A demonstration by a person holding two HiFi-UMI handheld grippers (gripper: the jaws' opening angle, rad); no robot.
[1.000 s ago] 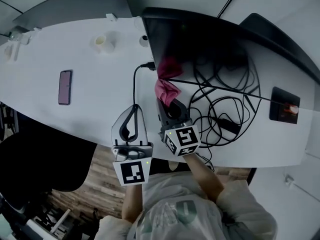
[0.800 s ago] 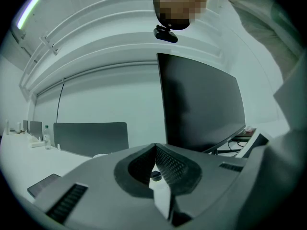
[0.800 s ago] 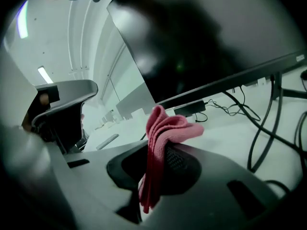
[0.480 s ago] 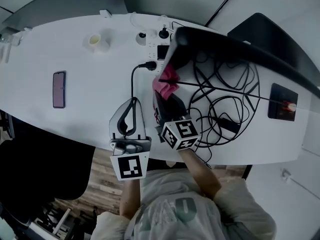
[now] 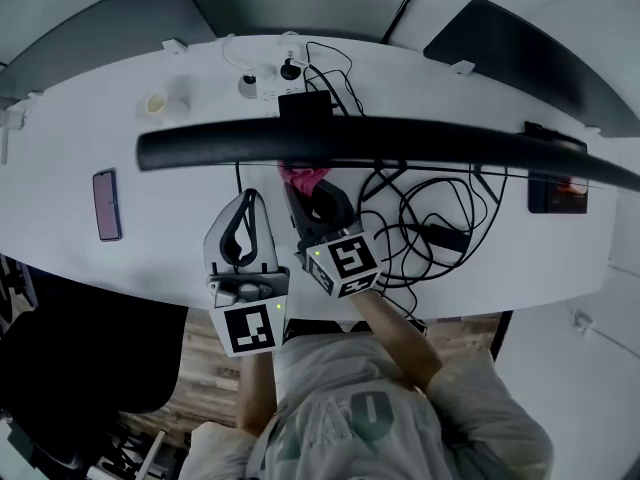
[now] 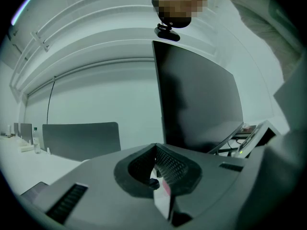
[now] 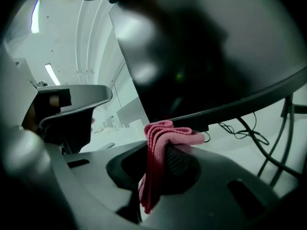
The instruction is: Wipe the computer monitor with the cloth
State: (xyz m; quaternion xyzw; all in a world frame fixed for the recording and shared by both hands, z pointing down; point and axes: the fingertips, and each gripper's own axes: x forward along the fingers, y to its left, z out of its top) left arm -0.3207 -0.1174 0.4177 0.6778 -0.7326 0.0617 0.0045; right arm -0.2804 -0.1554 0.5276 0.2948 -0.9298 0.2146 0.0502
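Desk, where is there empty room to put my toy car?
The widest bare patch lies between the phone and the left gripper. A smaller one sits at the front right of the desk, past the cables. Near the monitor those cables crowd everything.

The jaws of the left gripper point(image 6: 154, 148) are seen pressed together at their tips, with nothing held. Ahead and to the right stands the dark monitor point(image 6: 201, 104), topped by a webcam point(image 6: 168, 31). Ahead-left, a grey panel point(image 6: 81, 139) is seen.

No legible text, brand, no. or sign in any view. Marker cubes point(image 5: 250, 329) on left gripper point(image 5: 244, 206) and right gripper point(image 5: 312, 192): sq. code patterns only, no chars. Shirt print point(image 5: 352, 418): blurred, unreadable.
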